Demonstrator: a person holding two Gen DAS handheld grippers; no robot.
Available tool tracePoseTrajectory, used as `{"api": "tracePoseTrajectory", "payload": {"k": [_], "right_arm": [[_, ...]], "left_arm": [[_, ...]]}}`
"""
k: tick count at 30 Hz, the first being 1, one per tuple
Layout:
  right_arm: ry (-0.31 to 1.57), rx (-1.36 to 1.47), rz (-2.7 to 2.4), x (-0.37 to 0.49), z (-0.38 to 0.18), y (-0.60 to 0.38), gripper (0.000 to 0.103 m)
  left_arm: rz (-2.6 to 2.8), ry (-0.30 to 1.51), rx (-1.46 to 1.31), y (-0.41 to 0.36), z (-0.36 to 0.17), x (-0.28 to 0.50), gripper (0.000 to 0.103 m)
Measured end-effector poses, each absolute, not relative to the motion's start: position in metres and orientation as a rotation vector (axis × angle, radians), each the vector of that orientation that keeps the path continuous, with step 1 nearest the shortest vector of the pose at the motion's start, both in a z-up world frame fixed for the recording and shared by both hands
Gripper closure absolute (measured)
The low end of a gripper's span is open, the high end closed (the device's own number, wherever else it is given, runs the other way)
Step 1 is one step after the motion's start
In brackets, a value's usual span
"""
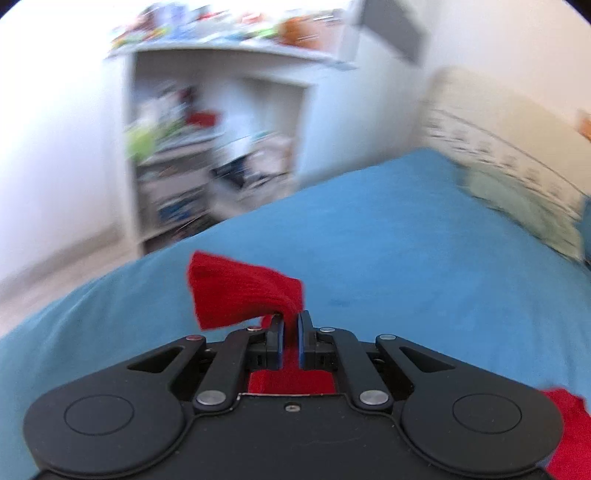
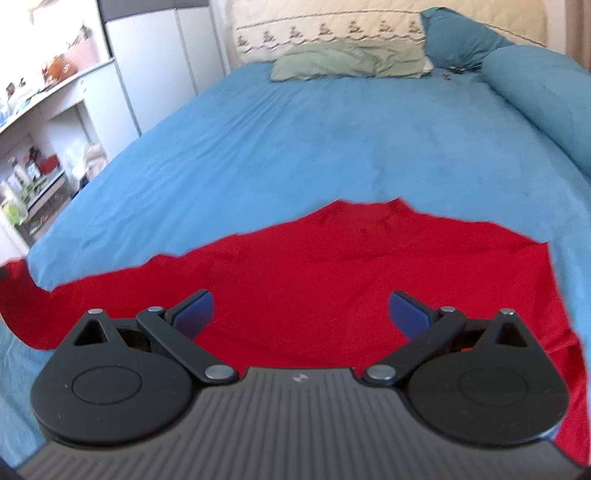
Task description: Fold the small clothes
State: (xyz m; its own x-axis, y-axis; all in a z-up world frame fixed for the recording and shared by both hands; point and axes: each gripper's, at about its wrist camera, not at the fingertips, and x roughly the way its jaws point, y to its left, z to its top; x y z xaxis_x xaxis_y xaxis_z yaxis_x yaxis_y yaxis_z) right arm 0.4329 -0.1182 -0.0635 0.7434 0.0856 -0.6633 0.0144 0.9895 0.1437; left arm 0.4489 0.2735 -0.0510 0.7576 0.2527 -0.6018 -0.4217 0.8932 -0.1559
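A small red garment lies spread on the blue bedsheet. My left gripper is shut on a ribbed red cuff of the garment and holds it lifted above the bed; more red cloth shows at the lower right. My right gripper is open and empty, hovering just over the middle of the garment, its blue pads wide apart. The left sleeve trails off toward the left edge.
A green pillow and a cream embroidered headboard are at the far end of the bed. A blue bolster runs along the right. A white cluttered shelf unit stands left of the bed.
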Motion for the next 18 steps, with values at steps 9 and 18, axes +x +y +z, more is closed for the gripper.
{"api": "tracePoseTrajectory", "payload": {"k": [9, 18], "right_arm": [[0.691, 0.171, -0.041, 0.422, -0.045, -0.208, 0.000], [0.794, 0.224, -0.088, 0.409, -0.080, -0.276, 0.000]], "left_arm": [[-0.039, 0.587, -0.066, 0.066, -0.032, 0.470, 0.096], [-0.246, 0.772, 0.063, -0.081, -0.132, 0.464, 0.096]]}}
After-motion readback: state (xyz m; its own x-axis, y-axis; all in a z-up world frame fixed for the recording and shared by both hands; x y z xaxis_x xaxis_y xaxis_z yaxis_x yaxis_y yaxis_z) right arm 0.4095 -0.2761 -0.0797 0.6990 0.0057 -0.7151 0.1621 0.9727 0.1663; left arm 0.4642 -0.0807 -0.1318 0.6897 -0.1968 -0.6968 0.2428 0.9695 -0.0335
